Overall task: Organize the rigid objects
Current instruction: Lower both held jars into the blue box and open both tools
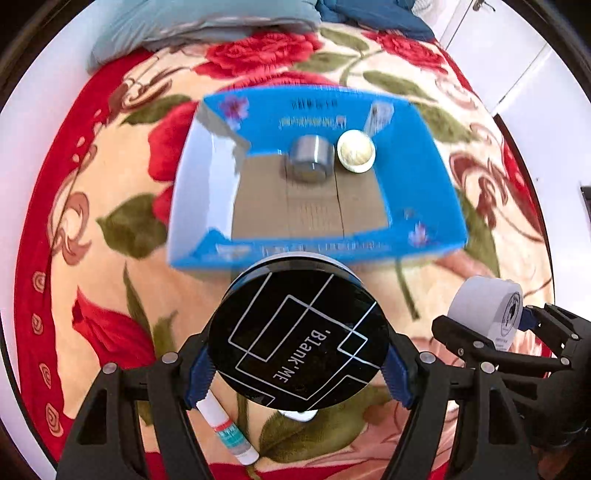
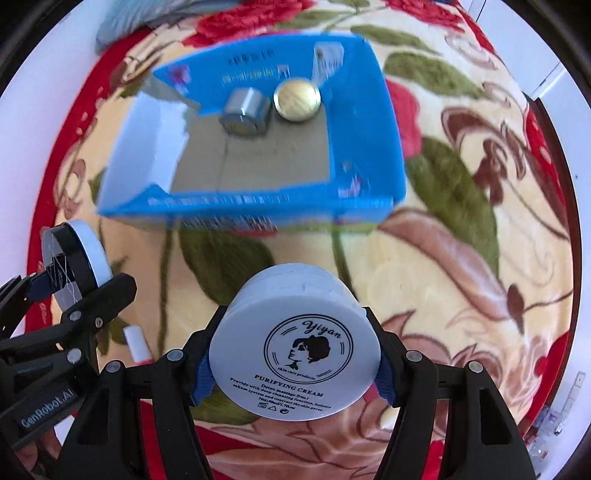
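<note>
Jars held over a rose-patterned blanket, one in each gripper.

Blanket [image 1: 110,192] of red roses and green leaves on cream covers the bed, with a grey-blue pillow [image 1: 192,26] at its far edge and white wall around it. On it sits an open blue box [image 1: 417,147] with a brown cardboard floor, holding a silver cylinder [image 1: 308,157] on its side and a round cream lid [image 1: 356,150] just beside it. The left gripper [image 1: 297,363] pinches a flat black jar [image 1: 299,339] by its rim, its printed face turned to the camera. The right gripper [image 2: 293,371] pinches a white cream jar [image 2: 295,354], label toward the camera and round axis running along the fingers. Only the left wrist view shows the full white tube [image 1: 227,428] lying on the blanket below the black jar, its cap end nearest the camera.
</note>
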A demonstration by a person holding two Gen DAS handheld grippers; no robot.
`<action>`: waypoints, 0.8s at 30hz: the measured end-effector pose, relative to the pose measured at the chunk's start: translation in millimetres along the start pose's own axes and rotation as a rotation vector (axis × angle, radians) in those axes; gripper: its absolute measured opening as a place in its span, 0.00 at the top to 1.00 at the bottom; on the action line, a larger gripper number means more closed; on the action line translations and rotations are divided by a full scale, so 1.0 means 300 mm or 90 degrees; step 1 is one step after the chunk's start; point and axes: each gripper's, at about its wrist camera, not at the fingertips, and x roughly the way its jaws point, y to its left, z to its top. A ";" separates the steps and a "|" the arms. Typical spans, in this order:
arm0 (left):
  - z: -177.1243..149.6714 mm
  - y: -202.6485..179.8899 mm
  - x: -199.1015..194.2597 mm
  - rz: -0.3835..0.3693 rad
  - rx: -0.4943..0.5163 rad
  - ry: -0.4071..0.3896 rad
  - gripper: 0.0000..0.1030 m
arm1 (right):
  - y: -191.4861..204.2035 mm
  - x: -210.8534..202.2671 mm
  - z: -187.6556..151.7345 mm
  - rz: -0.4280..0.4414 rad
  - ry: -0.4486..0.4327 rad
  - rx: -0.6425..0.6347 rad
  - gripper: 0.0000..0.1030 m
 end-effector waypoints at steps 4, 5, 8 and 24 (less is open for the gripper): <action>0.126 0.029 -0.010 -0.015 -0.018 -0.020 0.29 | 0.010 -0.056 0.076 0.005 -0.018 0.001 0.32; 0.150 0.037 -0.001 -0.016 -0.019 -0.022 0.29 | 0.012 -0.059 0.099 0.008 -0.021 0.001 0.32; 0.261 0.054 0.068 -0.006 -0.015 -0.023 0.29 | 0.013 -0.046 0.180 0.011 -0.030 0.006 0.32; 0.632 0.166 0.647 0.102 -0.006 0.101 0.29 | -0.045 0.478 0.596 -0.018 0.064 0.080 0.32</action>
